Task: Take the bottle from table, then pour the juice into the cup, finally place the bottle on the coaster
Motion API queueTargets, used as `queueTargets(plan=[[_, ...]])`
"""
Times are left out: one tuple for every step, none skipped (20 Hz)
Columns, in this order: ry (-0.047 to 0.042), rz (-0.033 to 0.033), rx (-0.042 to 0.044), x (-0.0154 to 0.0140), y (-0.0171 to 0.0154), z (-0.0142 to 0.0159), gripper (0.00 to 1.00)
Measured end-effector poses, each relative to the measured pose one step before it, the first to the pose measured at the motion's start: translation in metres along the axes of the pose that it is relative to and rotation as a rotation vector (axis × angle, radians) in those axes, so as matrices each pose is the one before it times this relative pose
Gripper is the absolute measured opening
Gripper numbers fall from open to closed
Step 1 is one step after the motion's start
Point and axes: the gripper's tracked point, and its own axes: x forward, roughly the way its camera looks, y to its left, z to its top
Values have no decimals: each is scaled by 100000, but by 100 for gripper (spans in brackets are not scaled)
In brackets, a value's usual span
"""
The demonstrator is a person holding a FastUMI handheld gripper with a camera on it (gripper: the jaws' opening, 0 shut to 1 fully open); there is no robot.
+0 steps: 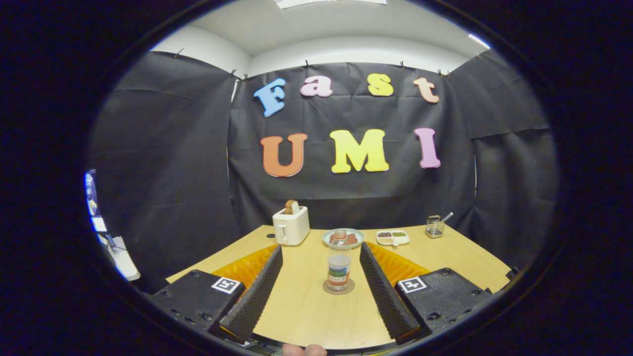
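Gaping wide, the gripper holds nothing; between its fingers a clear plastic bottle with a printed label stands upright on a round brown coaster on the light wooden table. Beyond sit a white toaster and pale plate

We note the table as pale wood-look board, smooth and matt. The bottle looks like clear glossy plastic with a paper-like label; it stands between the spread fingers of the gripper, whose ridged pads appear foam-like and matt. The toaster seems smooth plastic, the small basket wire metal, the wall cloth matt and creased.
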Motion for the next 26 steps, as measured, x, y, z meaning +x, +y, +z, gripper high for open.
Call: queueTargets(plan=[[-219, 826, -443, -719, 509, 467, 100], [-254, 926, -32, -752, 446, 431, 100], [-130, 1537, 694, -430, 573, 349, 100], [-495, 1599, 84, -599, 506, 407, 100], [-586, 16, -921, -481, -158, 414, 100], [-119, -871, -1400, -512, -474, 387, 100], [-38, -1578, -1184, -288, -638, 165, 100], [-188, -1259, -881, -469, -457, 346, 100], [-322, -880, 157, -59, -258, 250, 100], [-1002, -325, 767, -410, -223, 394, 100], [-978, 168, 352, -188, 89, 463, 100], [-246, 36, 265, -279, -91, 189, 100], [310, -47, 115, -109, -148, 12, 100], [-414, 226, 349, -400, 64, 241, 100], [-875, 298, 180, -288, 224, 395, 100], [-703, 222, 21, -438, 219, 244, 100], [-651, 602, -225, -210, 393, 124, 100], [110, 816, -395, -360, 454, -84, 100], [476, 717, -223, -175, 458, -269, 100], [957, 265, -182, -351, 402, -231, 100], [887, 323, -521, -192, 419, -277, 100], [-472, 943, 91, -265, 650, 319, 100], [-199, 778, -26, 23, 672, 258, 100], [-99, 743, -253, -297, 484, 23, 100], [-638, 454, -373, -4, 373, 247, 100], [-504, 432, -210, -147, 323, 270, 100]])
